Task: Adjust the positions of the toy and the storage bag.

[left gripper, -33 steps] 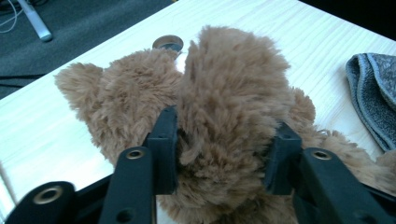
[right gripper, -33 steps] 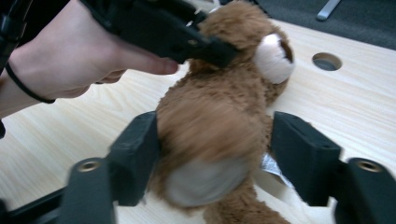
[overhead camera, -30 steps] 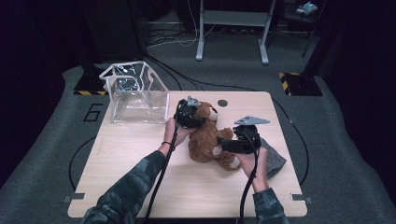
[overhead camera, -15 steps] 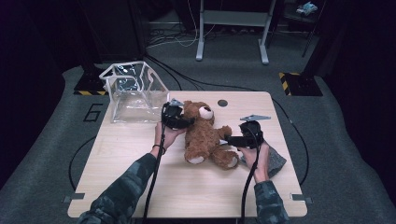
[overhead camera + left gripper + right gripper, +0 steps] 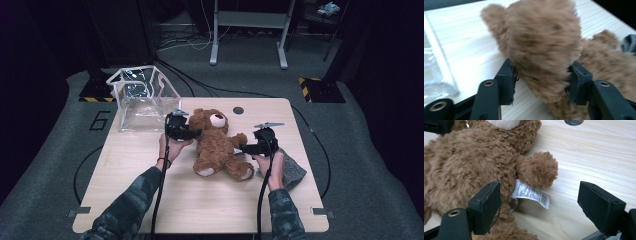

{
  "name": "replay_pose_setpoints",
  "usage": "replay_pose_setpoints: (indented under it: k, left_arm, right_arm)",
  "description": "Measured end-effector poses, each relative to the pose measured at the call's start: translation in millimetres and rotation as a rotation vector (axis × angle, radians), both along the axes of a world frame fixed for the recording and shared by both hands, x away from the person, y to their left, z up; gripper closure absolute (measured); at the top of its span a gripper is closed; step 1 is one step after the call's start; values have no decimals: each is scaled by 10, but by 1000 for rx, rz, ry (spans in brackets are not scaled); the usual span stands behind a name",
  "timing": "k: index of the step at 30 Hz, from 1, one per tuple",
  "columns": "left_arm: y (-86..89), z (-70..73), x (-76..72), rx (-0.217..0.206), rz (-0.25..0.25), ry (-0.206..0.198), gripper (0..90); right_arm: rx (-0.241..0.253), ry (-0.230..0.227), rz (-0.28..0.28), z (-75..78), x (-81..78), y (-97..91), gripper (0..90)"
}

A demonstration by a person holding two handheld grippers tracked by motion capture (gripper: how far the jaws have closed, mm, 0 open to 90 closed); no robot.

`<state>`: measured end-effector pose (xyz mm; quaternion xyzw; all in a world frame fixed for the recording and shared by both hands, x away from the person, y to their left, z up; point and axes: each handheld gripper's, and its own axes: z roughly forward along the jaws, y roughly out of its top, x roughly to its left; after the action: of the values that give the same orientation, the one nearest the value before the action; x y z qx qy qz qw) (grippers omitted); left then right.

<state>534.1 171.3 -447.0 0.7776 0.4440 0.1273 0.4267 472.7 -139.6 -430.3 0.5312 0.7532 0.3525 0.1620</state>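
Note:
A brown teddy bear (image 5: 220,145) lies on its back in the middle of the wooden table (image 5: 200,200). My left gripper (image 5: 192,132) is at the side of its head. In the left gripper view a rounded furry part of the bear (image 5: 544,45) sits between the jaws of this gripper (image 5: 540,80), which have just been opening; the fur only brushes the pads. My right gripper (image 5: 245,148) is open at the bear's other side. In the right gripper view, that gripper (image 5: 539,202) stands with its jaws wide around one paw (image 5: 539,168) and a white tag (image 5: 531,193).
A clear plastic bag (image 5: 145,100) stands open at the table's back left corner. A grey cloth (image 5: 290,170) lies under the right hand, near the right edge. A small round hole (image 5: 238,110) is in the tabletop behind the bear.
The bear, held up between both grippers a second ago, now lies flat on the table. Both hands came down, and the left gripper shifted left to the bear's head.

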Motion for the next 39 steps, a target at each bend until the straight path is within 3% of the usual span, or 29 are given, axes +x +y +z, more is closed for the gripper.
replay_pose_setpoints:
  k: [2, 4, 12, 17, 21, 26, 29, 31, 34, 39]
  left_arm:
    - [27, -28, 15, -1, 1, 23, 456]
    - [7, -23, 13, -19, 15, 18, 440]
    - [-89, 56, 59, 4, 12, -1, 411]
    - [-167, 59, 64, 25, -7, -19, 590]
    - [-178, 59, 78, 48, -28, -21, 663]
    - [-204, 60, 80, 54, -49, -24, 741]
    - [-199, 57, 73, 51, -58, -35, 769]
    - [-188, 49, 58, 26, -52, -44, 780]
    - [-157, 69, 4, -2, -53, -70, 790]
    - [-105, 118, -83, -40, -60, -90, 795]
  right_arm:
    - [-2, 0, 3, -11, 38, -3, 182]
    - [2, 14, -6, -26, 90, 8, 182]
    - [-11, 51, -16, -111, 289, 59, 183]
    - [-3, 95, -34, -242, 455, 51, 192]
    - [-13, 131, -36, -350, 546, 44, 222]
    - [4, 155, -29, -448, 628, 42, 404]
    - [31, 170, -12, -490, 642, 62, 634]
    - [23, 156, 0, -498, 623, 75, 760]
    - [30, 139, -2, -456, 571, 70, 812]
    - [17, 37, -4, -213, 381, 100, 852]
